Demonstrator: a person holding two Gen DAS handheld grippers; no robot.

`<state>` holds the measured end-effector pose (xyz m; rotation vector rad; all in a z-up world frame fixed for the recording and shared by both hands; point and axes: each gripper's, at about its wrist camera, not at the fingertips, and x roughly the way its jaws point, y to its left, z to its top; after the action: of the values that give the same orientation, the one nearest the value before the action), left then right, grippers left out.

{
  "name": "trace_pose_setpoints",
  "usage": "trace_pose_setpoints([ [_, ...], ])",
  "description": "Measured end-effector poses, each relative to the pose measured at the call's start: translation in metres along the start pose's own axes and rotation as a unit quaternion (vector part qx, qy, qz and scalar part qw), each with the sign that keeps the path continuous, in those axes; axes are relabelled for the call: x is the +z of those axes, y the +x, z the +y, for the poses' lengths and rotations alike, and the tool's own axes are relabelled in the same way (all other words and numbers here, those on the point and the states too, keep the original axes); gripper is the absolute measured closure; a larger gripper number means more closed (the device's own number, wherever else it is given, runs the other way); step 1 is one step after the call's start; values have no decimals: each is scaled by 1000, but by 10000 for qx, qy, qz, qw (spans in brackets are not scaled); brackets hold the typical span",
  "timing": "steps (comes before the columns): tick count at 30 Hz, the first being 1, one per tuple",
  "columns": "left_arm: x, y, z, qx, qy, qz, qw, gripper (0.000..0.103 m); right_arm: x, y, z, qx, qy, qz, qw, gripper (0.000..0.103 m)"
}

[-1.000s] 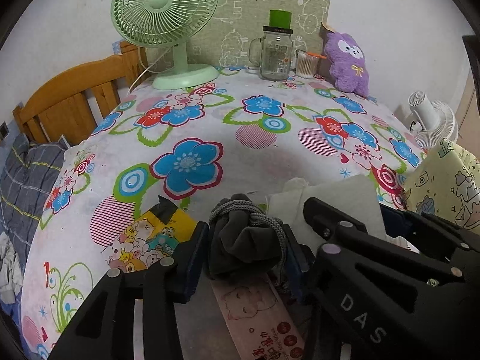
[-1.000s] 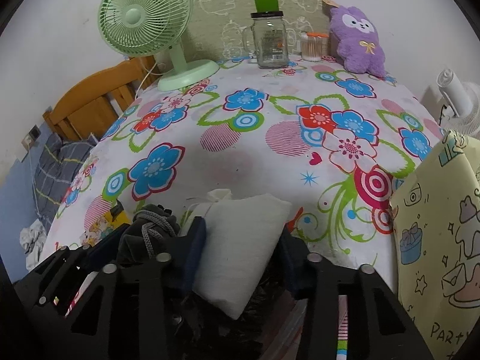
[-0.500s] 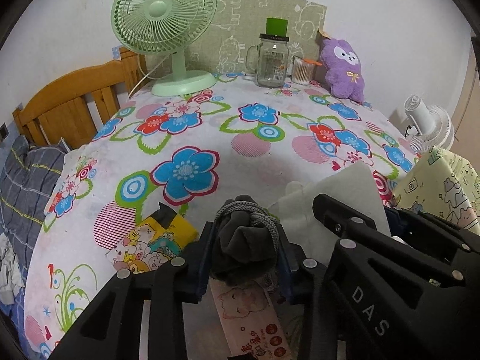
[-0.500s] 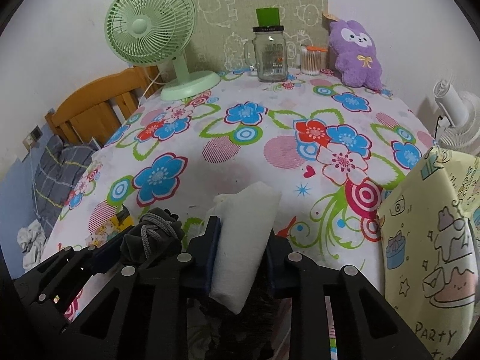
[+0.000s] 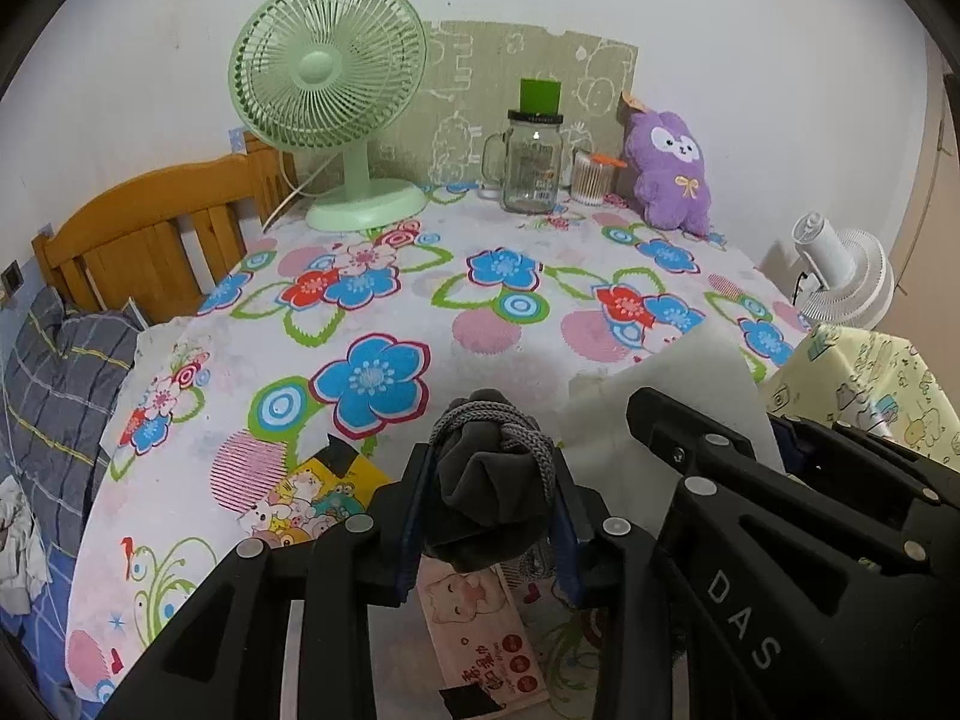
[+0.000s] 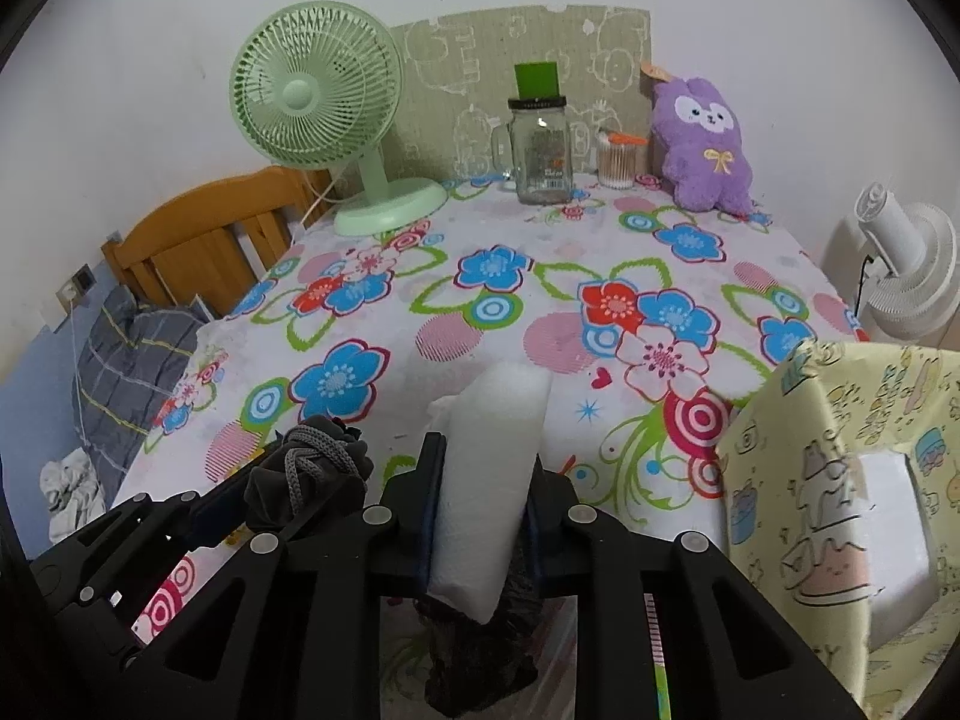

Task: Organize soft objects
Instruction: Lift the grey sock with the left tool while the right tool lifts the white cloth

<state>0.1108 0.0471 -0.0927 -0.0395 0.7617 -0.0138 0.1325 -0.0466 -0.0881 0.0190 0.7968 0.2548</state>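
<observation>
My left gripper is shut on a dark grey cloth bundle tied with a grey cord, held above the near edge of the flowered table. My right gripper is shut on a white foam block, squeezed narrow between the jaws. The grey bundle also shows in the right wrist view, to the left of the foam. The foam also shows in the left wrist view, behind the right gripper's black frame. A purple plush toy sits at the far right of the table.
A green fan, a glass jar and a cotton-swab pot stand at the back. A yellow cartoon box stands at near right. Cartoon packets lie on the near edge. A wooden bed frame is at left, a white fan at right.
Both grippers closed tighter and rose, squeezing the grey bundle and the foam block, which is now compressed and turned upright. The table looks farther below.
</observation>
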Motion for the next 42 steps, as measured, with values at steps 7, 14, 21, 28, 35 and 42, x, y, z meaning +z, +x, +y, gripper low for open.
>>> trace_pose_setpoints([
  [7, 6, -17, -7, -8, 19, -181, 9998, 68, 4, -23, -1, -54, -18, -190, 9998, 78],
  [14, 10, -36, -12, -14, 34, -347, 9994, 68, 8, -42, -3, -71, -36, -348, 9994, 78],
  [21, 15, -51, -17, -14, 45, -482, 9988, 68, 13, -61, -4, -57, -36, -497, 9987, 78],
  [28, 20, -65, -21, -16, 67, -610, 9981, 68, 18, -76, -5, -30, -58, -621, 9980, 78],
  [35, 22, -71, -24, -35, 81, -665, 9977, 68, 21, -84, -5, -29, -79, -693, 9976, 78],
  [42, 24, -72, -31, -60, 132, -674, 9976, 68, 21, -89, -10, -121, -78, -694, 9975, 79],
])
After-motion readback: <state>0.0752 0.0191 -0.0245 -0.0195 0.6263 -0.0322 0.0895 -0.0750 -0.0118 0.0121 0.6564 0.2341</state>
